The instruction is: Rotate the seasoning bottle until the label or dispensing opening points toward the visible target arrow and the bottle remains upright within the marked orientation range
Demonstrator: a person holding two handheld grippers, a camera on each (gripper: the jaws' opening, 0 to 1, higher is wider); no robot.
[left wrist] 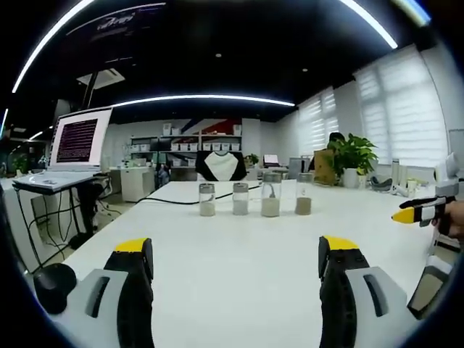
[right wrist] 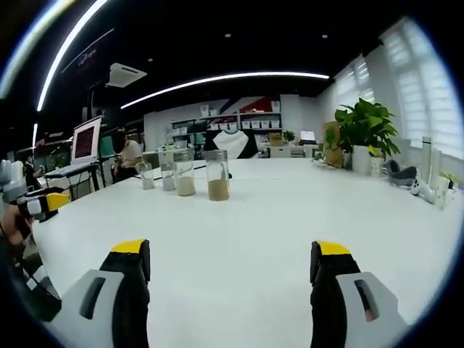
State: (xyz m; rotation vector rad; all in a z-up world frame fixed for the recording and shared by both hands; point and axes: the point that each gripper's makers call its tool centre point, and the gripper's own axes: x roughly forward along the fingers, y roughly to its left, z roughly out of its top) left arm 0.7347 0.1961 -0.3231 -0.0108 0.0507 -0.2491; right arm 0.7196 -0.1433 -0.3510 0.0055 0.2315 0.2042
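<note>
White table ahead in the left gripper view: four seasoning bottles in a row, well beyond my spread, empty left tongs. Right gripper view: right tongs spread too, brown-filled bottle nearest. I'm at the approach; no arrow visible. Next, reach and pinch one.

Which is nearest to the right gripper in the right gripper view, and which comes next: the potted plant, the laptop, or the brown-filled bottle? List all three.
1. brown-filled bottle, on the table ahead, left of centre.
2. potted plant, far right of the table.
3. laptop, on a stand beyond the table's left end.
</note>
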